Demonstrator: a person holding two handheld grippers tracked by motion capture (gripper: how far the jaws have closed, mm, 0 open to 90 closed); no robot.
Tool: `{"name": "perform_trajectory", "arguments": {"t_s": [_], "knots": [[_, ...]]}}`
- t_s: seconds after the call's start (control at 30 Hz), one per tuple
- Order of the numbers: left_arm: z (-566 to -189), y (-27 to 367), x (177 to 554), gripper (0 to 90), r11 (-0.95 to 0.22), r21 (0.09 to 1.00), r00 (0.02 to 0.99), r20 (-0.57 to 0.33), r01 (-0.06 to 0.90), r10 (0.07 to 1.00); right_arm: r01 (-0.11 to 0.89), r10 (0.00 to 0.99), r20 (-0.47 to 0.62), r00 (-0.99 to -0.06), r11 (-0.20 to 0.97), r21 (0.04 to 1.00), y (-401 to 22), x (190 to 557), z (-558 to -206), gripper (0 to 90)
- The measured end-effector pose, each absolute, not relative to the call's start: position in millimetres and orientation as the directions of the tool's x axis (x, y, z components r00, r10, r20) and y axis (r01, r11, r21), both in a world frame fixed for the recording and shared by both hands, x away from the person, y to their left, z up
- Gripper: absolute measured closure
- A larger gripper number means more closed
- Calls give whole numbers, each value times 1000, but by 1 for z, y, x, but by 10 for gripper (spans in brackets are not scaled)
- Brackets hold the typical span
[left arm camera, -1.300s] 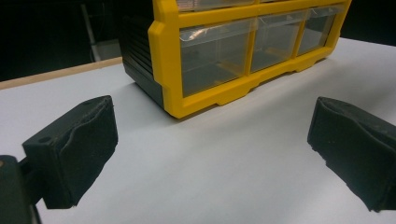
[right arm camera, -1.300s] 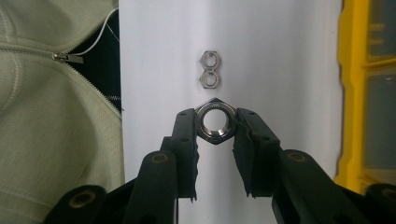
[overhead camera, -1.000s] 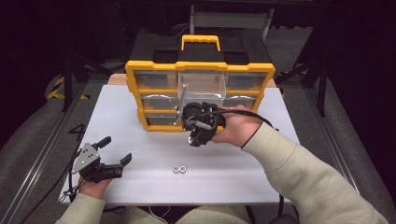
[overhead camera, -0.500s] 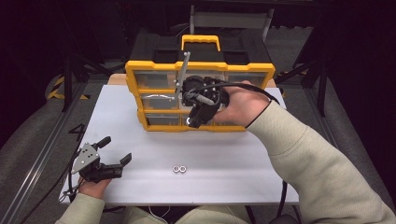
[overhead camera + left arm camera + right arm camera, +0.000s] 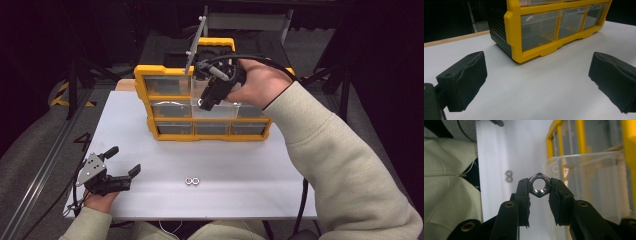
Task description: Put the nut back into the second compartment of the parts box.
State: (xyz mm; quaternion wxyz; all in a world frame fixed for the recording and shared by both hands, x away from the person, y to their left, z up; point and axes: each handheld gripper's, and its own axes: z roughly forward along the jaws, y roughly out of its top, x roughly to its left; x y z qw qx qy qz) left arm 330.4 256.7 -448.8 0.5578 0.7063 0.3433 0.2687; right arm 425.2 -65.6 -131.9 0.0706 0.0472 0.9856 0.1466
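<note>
My right gripper (image 5: pixel 207 100) hangs in front of the upper drawers of a yellow organizer (image 5: pixel 150 82) and points down. In the right gripper view its pads are shut on a steel hex nut (image 5: pixel 539 185), seen through its threaded hole. Beside the nut, a clear drawer (image 5: pixel 589 177) sticks out of the yellow organizer frame (image 5: pixel 550 147). Two more nuts (image 5: pixel 192 181) lie side by side on the white table near its front edge, and they appear again as the two nuts (image 5: pixel 509 176). My left gripper (image 5: pixel 123 161) rests at the front left corner, open and empty, facing the organizer (image 5: pixel 514 32).
The white table (image 5: pixel 280 165) has bare room in front of the organizer and on both sides. A black carry handle area and a yellow handle (image 5: pixel 217 44) top the organizer. A chair and dark stands are behind the table. My sleeve (image 5: pixel 340 165) crosses the right side.
My right hand has risen with the nut from the organizer's lower drawers to its upper row. The left gripper has stayed where it was.
</note>
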Motion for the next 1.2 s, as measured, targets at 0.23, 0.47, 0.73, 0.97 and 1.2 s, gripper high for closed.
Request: {"name": "perform_trajectory", "arguments": {"t_s": [0.23, 0.47, 0.73, 0.97, 1.2], "knots": [[-449, 257, 330, 25, -141, 972, 619, -5, 186, 786, 110, 157, -134, -978, 945, 307, -64, 443, -127, 698], [-449, 257, 330, 25, -140, 972, 619, -6, 187, 786, 168, 217, -142, -966, 942, 292, -62, 466, -125, 698], [-449, 256, 331, 25, -138, 973, 622, -8, 187, 783, 210, 255, -132, -958, 937, 280, -60, 480, -137, 698], [-449, 256, 331, 27, -142, 972, 624, -7, 189, 781, 213, 248, -108, -963, 940, 266, -56, 484, -150, 698], [-449, 257, 331, 27, -143, 972, 624, -6, 188, 781, 220, 246, -82, -966, 945, 244, -52, 490, -163, 697]]}}
